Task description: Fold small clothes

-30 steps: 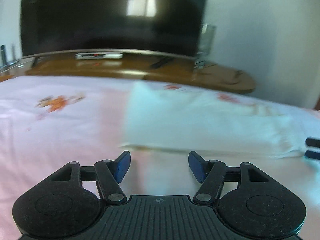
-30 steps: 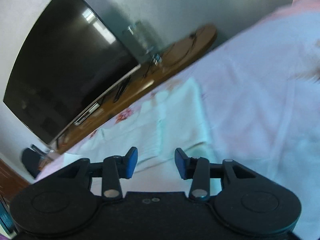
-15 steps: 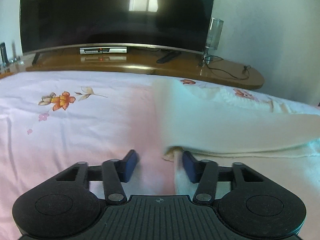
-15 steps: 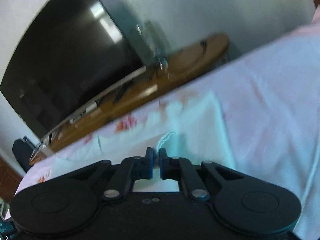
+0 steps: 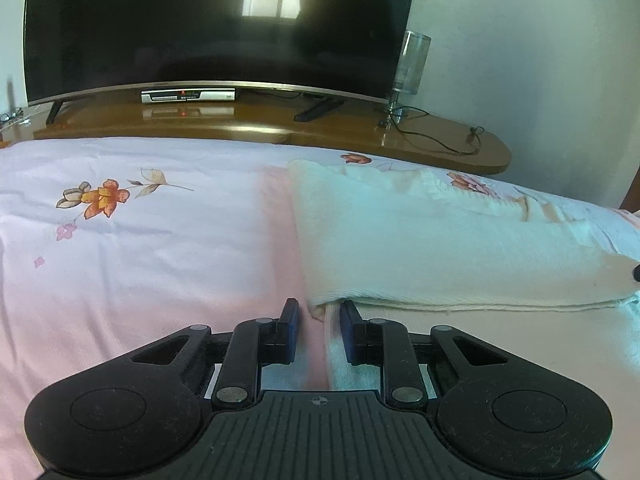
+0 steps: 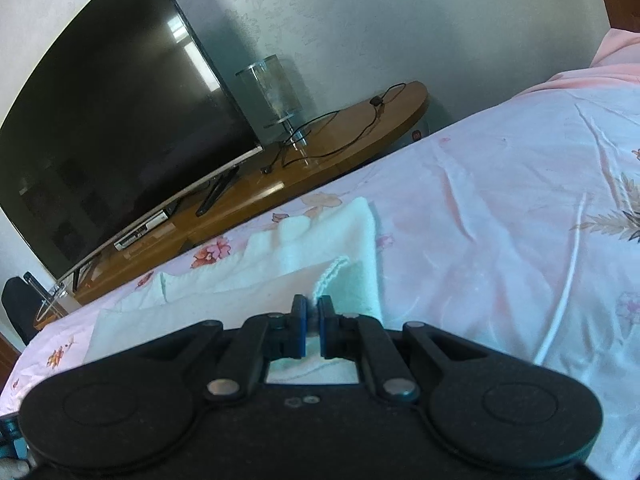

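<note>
My right tongs (image 6: 313, 314) are pressed nearly together on a corner of the white knitted garment (image 6: 240, 292), the ribbed hem bunched between the blue pads. My left tongs (image 5: 319, 322) stand part-way apart with the garment's other near corner (image 5: 320, 308) lying between the fingers; whether the pads actually touch the cloth I cannot tell.

The garment (image 5: 440, 256) lies on the bed just ahead of both tools, its upper layer doubled over so a folded edge runs across from my left fingers towards my right side. A paler layer of it spreads under and beside my left tool's right finger (image 5: 350, 320).

Under everything is the pink flowered bedsheet (image 5: 140, 248), wrinkled, with an orange flower print (image 5: 100, 198) ahead and to the left of my left tongs. A thin white cord (image 6: 564, 276) lies on the sheet to the right of my right tongs.

Beyond the bed's far edge stands a wooden TV bench (image 5: 360, 132) carrying a large dark television (image 5: 200, 28), a silver set-top box (image 5: 188, 96), a remote (image 5: 318, 110), and a glass-shaded lamp (image 5: 412, 68) with its cable trailing along the wood.
</note>
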`<state>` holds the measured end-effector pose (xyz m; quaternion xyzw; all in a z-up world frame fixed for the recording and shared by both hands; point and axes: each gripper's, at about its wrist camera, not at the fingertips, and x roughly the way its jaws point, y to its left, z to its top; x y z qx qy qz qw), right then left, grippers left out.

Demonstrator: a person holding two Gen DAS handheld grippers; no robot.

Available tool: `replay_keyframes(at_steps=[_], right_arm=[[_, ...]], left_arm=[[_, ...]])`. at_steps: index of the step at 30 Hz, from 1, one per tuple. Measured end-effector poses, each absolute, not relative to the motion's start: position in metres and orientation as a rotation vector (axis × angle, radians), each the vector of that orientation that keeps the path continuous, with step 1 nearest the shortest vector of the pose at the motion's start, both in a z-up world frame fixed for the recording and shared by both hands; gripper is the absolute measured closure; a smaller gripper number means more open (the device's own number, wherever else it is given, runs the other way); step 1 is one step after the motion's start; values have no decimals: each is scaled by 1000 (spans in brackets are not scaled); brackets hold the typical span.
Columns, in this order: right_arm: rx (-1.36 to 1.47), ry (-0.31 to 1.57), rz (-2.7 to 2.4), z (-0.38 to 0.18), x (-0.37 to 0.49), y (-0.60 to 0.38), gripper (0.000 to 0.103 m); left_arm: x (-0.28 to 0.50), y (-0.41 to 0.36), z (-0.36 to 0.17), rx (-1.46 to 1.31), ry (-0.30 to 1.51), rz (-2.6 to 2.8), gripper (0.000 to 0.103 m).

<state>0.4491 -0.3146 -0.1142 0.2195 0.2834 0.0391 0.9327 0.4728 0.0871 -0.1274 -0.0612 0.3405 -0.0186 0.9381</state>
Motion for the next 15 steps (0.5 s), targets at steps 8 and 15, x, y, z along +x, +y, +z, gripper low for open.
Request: replay_keyframes(at_steps=[8, 15], right_arm=[[434, 610, 39, -128, 456, -325, 96], [443, 625, 29, -136, 455, -328, 96]], left_arm=[[472, 87, -128, -122, 697, -37, 80], [472, 88, -127, -128, 707, -44, 80]])
